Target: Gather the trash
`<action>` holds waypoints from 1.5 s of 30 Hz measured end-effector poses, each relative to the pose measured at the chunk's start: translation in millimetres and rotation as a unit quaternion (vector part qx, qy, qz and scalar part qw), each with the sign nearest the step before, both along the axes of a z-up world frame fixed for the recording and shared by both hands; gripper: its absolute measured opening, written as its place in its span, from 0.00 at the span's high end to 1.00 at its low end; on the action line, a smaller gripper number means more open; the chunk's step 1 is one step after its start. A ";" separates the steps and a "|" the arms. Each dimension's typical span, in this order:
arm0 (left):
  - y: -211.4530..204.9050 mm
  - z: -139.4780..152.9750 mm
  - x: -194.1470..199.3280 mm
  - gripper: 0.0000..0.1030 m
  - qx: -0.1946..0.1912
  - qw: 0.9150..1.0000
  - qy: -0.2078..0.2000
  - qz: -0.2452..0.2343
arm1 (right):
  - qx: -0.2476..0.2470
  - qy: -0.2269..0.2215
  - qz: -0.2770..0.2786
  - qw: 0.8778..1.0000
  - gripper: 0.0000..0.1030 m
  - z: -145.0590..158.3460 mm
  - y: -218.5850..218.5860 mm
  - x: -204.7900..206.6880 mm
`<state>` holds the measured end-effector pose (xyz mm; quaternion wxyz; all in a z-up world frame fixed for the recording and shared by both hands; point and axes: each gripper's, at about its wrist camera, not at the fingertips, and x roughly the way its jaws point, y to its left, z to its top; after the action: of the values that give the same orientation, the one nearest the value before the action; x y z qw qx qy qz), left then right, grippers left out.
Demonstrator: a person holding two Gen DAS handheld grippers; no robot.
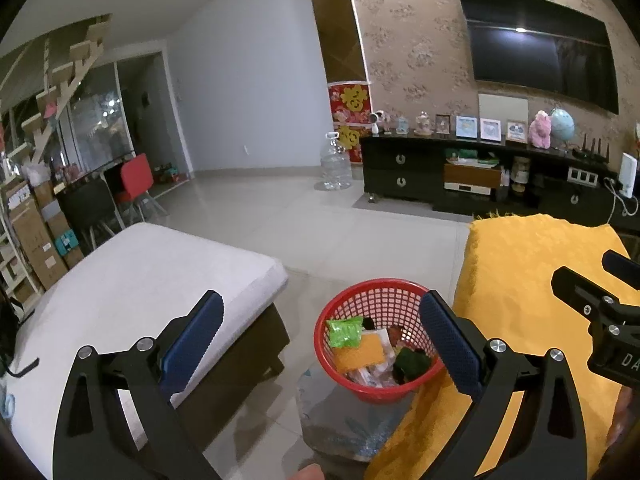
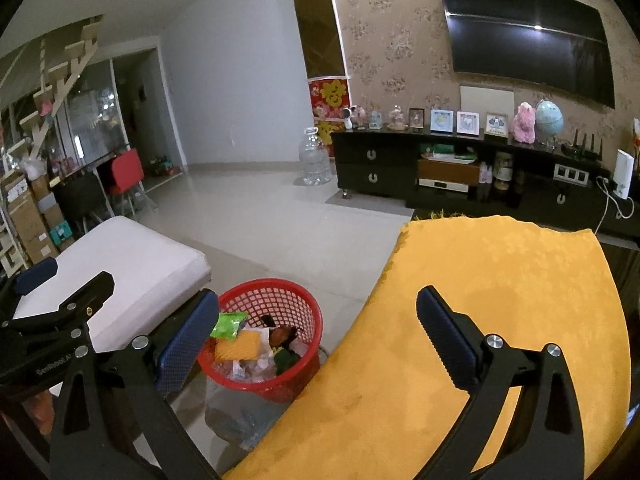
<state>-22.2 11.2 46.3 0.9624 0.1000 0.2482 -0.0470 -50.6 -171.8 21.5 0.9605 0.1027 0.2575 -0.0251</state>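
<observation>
down on the pale tiled floor (image 1: 248, 216) stands the red mesh basket (image 1: 380, 300), and everything else can be placed from it. inside the basket lie a green wrapper (image 1: 342, 332), a yellow-orange sponge-like piece (image 1: 358, 354), a dark green item (image 1: 412, 364) and some clear and white packaging (image 2: 244, 370) near the bottom. the basket rests on what looks like a bluish transparent sheet (image 1: 344, 420) on the tiles, just beside the edge of a surface draped in a yellow cloth (image 2: 500, 300), which hangs down next to the basket's rim. on the basket's other side, a little apart, sits a low bench with a white cushion (image 1: 140, 280). the left gripper (image 1: 320, 320) hangs above the basket with its blue-padded fingers spread wide and nothing between them; one pad frames the cushion, the other overlaps the basket's rim on the cloth side. the right gripper (image 2: 316, 316) is likewise spread wide and empty, one pad over the basket's edge, the other over the yellow cloth. far beyond the basket, against the patterned wall, stand a dark tv cabinet (image 2: 400, 168) with a television (image 2: 524, 36) above it and a large clear water bottle (image 2: 314, 160) on the floor.
</observation>
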 end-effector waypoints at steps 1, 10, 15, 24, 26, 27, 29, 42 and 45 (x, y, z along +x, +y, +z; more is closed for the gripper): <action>0.0 -0.3 -1.0 0.08 -0.001 1.000 0.001 0.001 | 0.000 0.000 0.001 1.000 0.07 0.4 -0.5 -0.5; -2.2 -1.2 -4.4 0.08 -0.005 1.000 0.010 -0.001 | 0.008 0.005 0.009 1.000 0.07 -2.4 -2.1 -5.8; -3.4 -2.8 -5.7 0.08 -0.005 1.000 0.013 -0.002 | 0.009 0.005 0.009 1.000 0.07 -3.7 -1.8 -7.2; -4.2 -3.5 -7.7 0.08 -0.004 1.000 0.003 0.000 | 0.008 0.005 0.009 1.000 0.07 -4.0 -1.6 -7.1; -4.1 -4.5 -9.5 0.08 -0.003 1.000 0.001 0.001 | 0.008 0.005 0.009 1.000 0.07 -4.4 -1.8 -7.2; -4.2 -5.0 -10.1 0.08 -0.003 1.000 0.000 0.001 | 0.008 0.006 0.009 1.000 0.07 -4.7 -2.0 -7.3; -3.4 -4.1 -10.0 0.08 -0.004 1.000 0.001 0.003 | 0.009 0.006 0.008 1.000 0.07 -5.0 -2.1 -8.1; -0.3 -2.7 -11.2 0.08 -0.010 1.000 -0.004 0.005 | 0.009 0.006 0.008 1.000 0.07 -5.4 -4.9 -8.7; 1.3 -2.5 -10.4 0.08 -0.014 1.000 -0.003 0.005 | 0.009 0.007 0.008 1.000 0.07 -5.2 -4.8 -8.5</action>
<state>-32.6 12.5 43.8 0.9646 0.0853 0.2454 -0.0456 -59.0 -176.6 16.3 0.9580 0.1086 0.2649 -0.0157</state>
